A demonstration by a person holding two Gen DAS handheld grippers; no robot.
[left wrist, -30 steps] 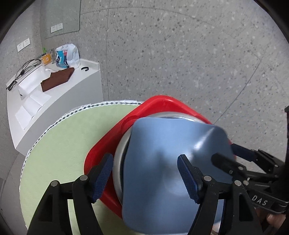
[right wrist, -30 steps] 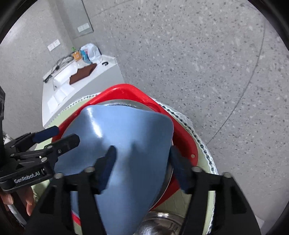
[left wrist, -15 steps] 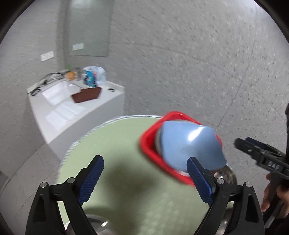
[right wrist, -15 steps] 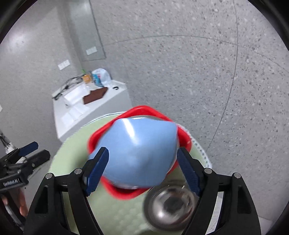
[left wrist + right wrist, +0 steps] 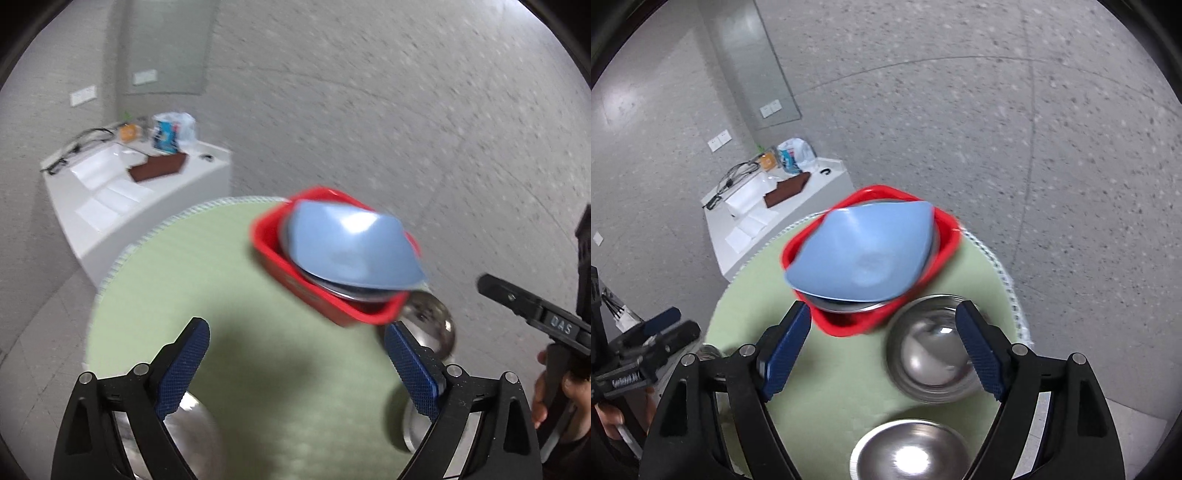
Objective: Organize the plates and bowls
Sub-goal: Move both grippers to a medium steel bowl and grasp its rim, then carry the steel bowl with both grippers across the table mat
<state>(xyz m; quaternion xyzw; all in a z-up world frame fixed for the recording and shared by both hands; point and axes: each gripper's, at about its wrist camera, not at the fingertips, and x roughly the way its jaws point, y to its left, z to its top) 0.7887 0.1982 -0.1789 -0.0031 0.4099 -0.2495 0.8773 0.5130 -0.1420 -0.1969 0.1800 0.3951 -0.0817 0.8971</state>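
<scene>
A blue squarish bowl [image 5: 351, 251] sits tilted on a steel dish inside a red square tray [image 5: 295, 280] at the far side of a round green table [image 5: 207, 280]. It also shows in the right wrist view [image 5: 864, 251] inside the tray [image 5: 846, 325]. A steel bowl [image 5: 934, 354] stands just in front of the tray, another steel bowl [image 5: 908, 450] nearer. My left gripper [image 5: 295, 373] is open and empty above the table. My right gripper [image 5: 882, 350] is open and empty, short of the tray and the steel bowl.
A white counter [image 5: 122, 195] with papers, cables, a brown cloth and a bag stands beyond the table, also in the right wrist view [image 5: 768, 210]. A steel dish [image 5: 192, 435] lies near the left gripper. The right gripper shows at the right [image 5: 535, 314]. Grey speckled floor surrounds the table.
Both grippers have pulled back and up from the blue bowl, which stays in the red tray. The steel bowls have come into view.
</scene>
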